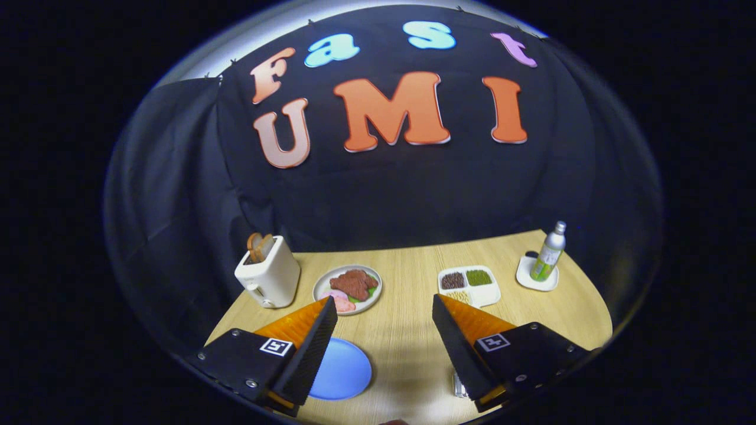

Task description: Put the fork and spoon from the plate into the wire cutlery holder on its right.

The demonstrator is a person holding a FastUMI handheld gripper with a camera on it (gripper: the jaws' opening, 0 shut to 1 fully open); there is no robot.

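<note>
Wooden table (407,330) below; hand-held gripper (384,310) wide open, holding nothing.

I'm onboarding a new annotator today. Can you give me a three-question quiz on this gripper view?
1. True or false: the gripper is open with nothing between its fingers.
2. What sticks out of the white toaster: A bread slices, B a fork, C a bottle?
3. What does the green spray bottle stand on?

Key:
1. True.
2. A.
3. A small white dish beyond the right finger, next to the divided tray.
</note>
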